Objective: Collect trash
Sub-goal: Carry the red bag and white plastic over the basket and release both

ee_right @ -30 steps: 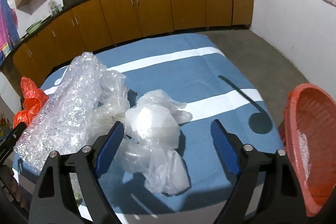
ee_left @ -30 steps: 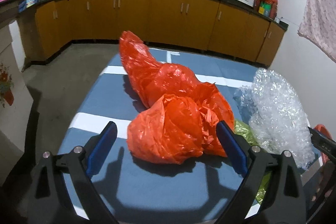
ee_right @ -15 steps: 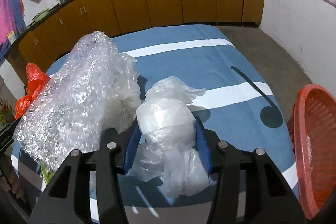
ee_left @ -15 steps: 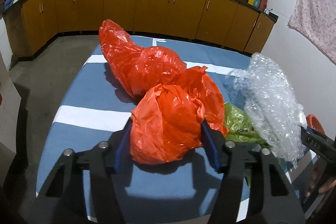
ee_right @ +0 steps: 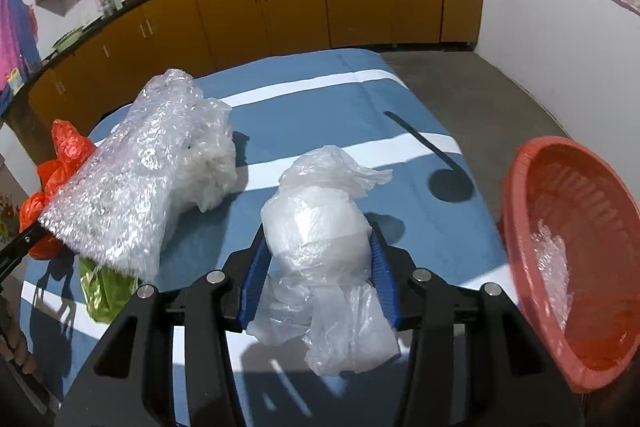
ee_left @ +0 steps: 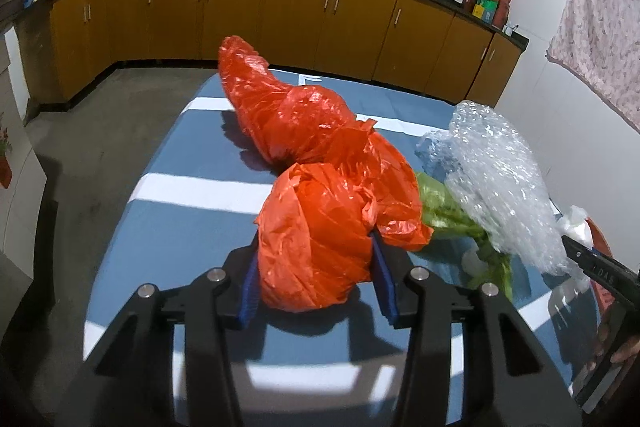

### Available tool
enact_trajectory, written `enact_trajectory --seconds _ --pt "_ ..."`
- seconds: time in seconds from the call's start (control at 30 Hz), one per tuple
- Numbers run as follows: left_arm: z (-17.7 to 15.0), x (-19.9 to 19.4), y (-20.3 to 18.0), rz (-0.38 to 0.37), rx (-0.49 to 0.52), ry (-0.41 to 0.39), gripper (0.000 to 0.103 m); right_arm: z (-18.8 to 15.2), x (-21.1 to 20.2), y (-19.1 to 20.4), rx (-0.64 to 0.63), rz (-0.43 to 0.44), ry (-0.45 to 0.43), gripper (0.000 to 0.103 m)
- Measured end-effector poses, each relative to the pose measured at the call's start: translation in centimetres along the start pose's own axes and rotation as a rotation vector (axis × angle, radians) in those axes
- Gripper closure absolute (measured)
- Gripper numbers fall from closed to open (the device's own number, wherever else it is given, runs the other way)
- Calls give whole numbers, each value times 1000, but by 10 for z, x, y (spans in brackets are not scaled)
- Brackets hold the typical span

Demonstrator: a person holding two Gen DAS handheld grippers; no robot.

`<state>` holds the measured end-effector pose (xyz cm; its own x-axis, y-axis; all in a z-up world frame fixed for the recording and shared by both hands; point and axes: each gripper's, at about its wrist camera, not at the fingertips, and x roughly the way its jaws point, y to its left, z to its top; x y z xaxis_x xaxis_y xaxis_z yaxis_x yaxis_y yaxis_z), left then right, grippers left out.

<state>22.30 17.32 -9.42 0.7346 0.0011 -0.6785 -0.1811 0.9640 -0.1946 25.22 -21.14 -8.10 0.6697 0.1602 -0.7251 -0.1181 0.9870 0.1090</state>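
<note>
On the blue striped cloth point(ee_left: 168, 227) a crumpled orange plastic bag point(ee_left: 320, 219) sits between the blue pads of my left gripper point(ee_left: 314, 267). The jaws are closing and both pads press into the bag. A second, longer orange bag point(ee_left: 288, 115) lies just behind it. In the right wrist view, my right gripper point(ee_right: 318, 247) is shut on a white plastic bundle point(ee_right: 316, 211), whose loose film hangs down under the fingers. A red basket point(ee_right: 532, 163) stands at the table's right edge with a scrap of clear plastic point(ee_right: 554, 259) inside.
A big roll of bubble wrap point(ee_right: 132, 179) lies between the two grippers, with a green bag point(ee_right: 104, 291) under its near end. Brown cabinets point(ee_left: 280, 15) line the far wall across a concrete floor point(ee_left: 100, 131). The left gripper's body point(ee_right: 20, 247) shows at the right view's left edge.
Both grippers went from wide open to closed, the left on the orange bag and the right on the white bundle. Both bundles now look squeezed and sit closer to the cameras.
</note>
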Motion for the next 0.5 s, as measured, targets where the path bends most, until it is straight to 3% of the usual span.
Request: enact_trajectory --seconds 0.5 --pt "-3 -69 -11 -60 -2 -91 57 -4 -57 -21 41 3 -89 55"
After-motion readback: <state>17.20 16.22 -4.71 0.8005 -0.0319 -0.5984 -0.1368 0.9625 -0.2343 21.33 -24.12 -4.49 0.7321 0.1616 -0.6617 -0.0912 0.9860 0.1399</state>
